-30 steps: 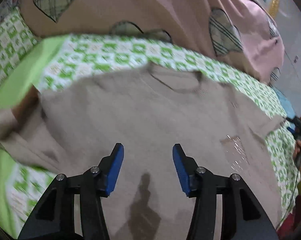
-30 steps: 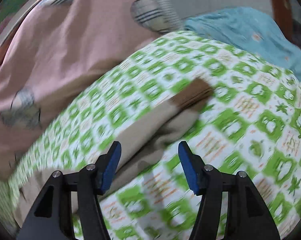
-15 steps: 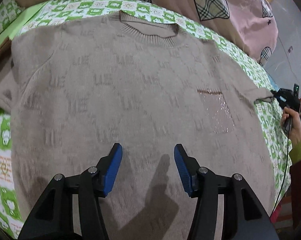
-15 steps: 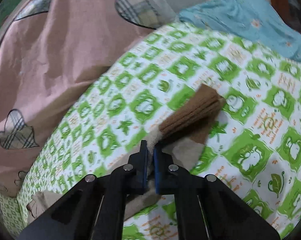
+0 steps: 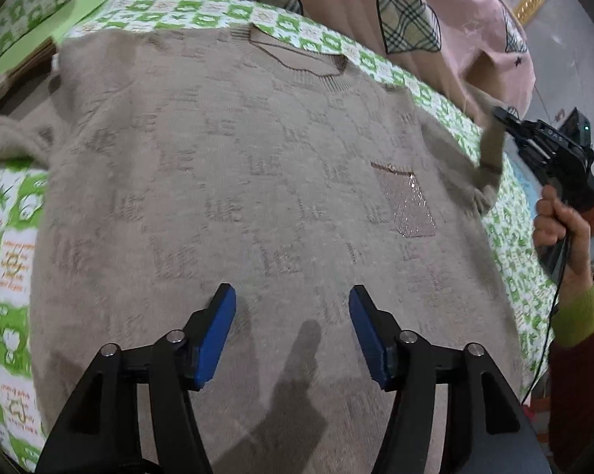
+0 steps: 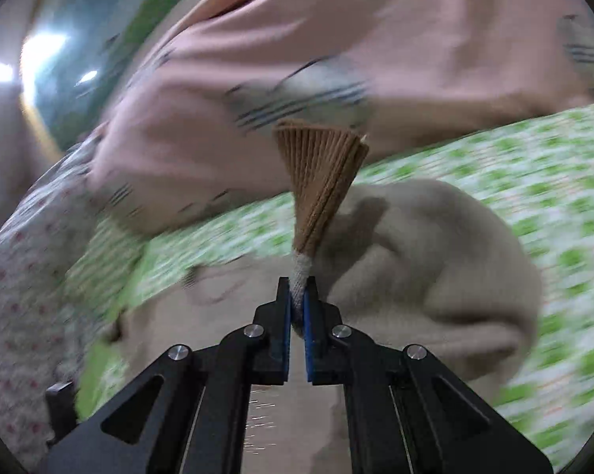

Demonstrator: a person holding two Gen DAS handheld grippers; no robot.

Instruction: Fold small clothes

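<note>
A beige knitted sweater (image 5: 234,181) lies flat, face up, on a green-and-white patterned sheet (image 5: 8,237), neck away from me, with a shiny pocket (image 5: 407,205) on its right chest. My left gripper (image 5: 291,304) hovers over its lower middle, jaws opening, nothing between them. My right gripper (image 6: 297,296) is shut on the sweater's right sleeve (image 6: 427,260) just behind the brown ribbed cuff (image 6: 320,173), lifting it off the bed. The left wrist view shows that gripper (image 5: 506,120) at the far right, sleeve (image 5: 488,158) hanging from it.
A pink blanket with plaid hearts (image 5: 447,12) is heaped along the far side of the bed. The sweater's left sleeve (image 5: 8,138) trails off to the left. A hand (image 5: 561,217) and green cuff hold the right gripper at the bed's right edge.
The right gripper closed on the sleeve by the cuff, then swung it up and over toward the sweater's body. The left gripper moved lower over the sweater and its jaws widened.
</note>
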